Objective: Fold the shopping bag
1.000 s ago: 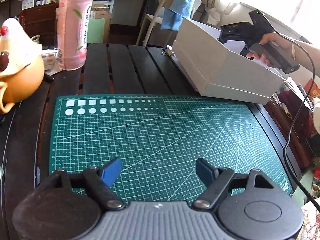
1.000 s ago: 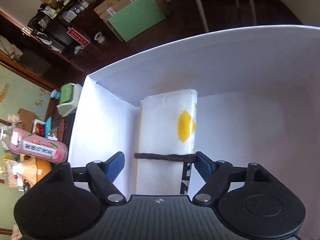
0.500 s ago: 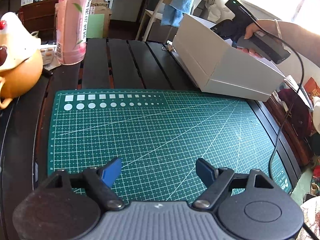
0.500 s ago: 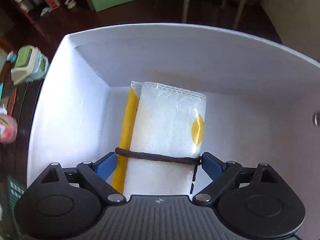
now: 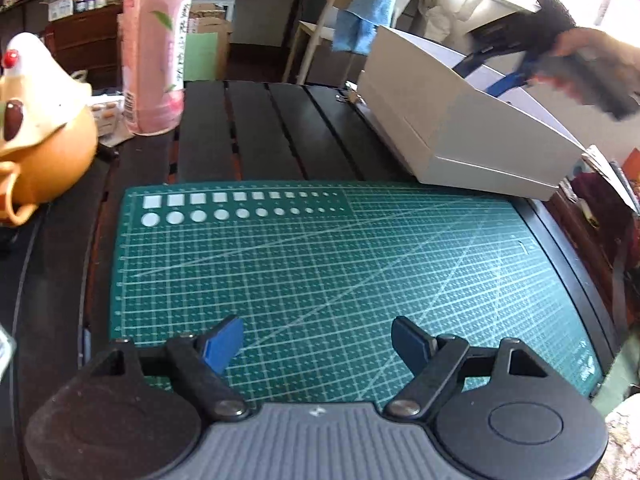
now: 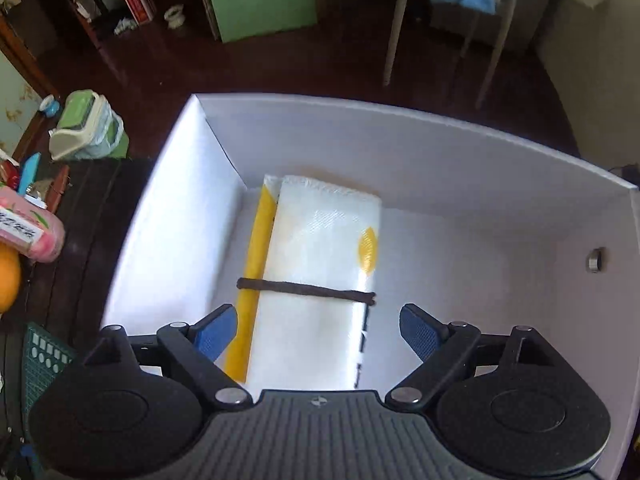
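Here, a dark slatted bench (image 5: 256, 128) carries a green cutting mat (image 5: 340, 264) and a white box (image 6: 440, 160). Inside the box lies the shopping bag (image 6: 316, 280), rolled and bound by a dark band (image 6: 308, 290). The right gripper (image 6: 316, 328) points down above it, jaws wide, empty. The left gripper (image 5: 318, 340) hovers low over the mat, jaws wide.

left claw (image 5: 318, 338): agape (low, level) | right claw (image 6: 316, 330): agape, angled downward
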The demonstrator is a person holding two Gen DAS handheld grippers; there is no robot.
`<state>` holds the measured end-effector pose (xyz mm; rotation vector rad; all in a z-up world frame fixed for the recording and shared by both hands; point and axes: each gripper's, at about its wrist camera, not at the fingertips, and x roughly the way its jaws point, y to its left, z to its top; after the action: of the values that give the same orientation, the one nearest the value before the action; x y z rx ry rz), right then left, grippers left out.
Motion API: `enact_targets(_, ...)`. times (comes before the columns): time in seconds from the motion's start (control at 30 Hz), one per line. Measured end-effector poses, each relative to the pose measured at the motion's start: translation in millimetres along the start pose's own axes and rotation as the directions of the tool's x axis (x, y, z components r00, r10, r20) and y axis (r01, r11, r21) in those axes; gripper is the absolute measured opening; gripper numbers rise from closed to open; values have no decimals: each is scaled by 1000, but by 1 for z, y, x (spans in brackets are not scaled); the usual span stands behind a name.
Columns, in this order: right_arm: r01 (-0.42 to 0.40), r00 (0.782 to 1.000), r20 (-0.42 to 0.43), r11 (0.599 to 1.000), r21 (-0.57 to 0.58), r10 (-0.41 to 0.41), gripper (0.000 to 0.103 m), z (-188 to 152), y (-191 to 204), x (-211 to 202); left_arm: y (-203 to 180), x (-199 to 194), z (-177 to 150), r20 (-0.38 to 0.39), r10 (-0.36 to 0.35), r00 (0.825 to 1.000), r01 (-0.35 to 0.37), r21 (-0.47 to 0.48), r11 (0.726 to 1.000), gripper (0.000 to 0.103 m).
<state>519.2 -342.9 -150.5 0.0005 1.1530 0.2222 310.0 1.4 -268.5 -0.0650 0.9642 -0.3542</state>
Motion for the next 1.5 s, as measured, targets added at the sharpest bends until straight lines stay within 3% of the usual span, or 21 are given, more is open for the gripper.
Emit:
enact_targets(0.2,27,972,232,1000,1,-26,89,-53,59,-93,-5,-19,-4,69,91,993,-91,8,996,81)
enact_targets(0.43,-16,962,272,994,109,-14,89,-169,135,-96,-21,-64,-27,130,200,971,-205,31,978,81)
enact_targets(0.57,9,958,280,988,155,-53,89,-232,170,-89,-36,-95,-43,154,180,971,-191,55,980,81)
enact_targets(0.73,55,943,311,978,201,-117,89,-270,180,-103,-53,-157,-53,222,135,966,-143,19,990,86)
enact_targets(1.0,122,911,352,954,274,-217,95,-330,198,-126,-78,-210,-61,224,178,958,-179,-16,984,92)
enact_targets(1.17,162,903,361,963,216,-233,94,-350,210,-148,-106,-228,-74,204,219,954,-243,100,965,92)
enact_targets(1.37,211,893,374,967,146,-251,93,-373,225,-174,-123,-249,-101,258,297,919,-312,15,950,92)
enact_targets(1.5,194,885,398,968,159,-243,93,-387,229,-195,-134,-269,-102,229,320,919,-329,3,944,92)
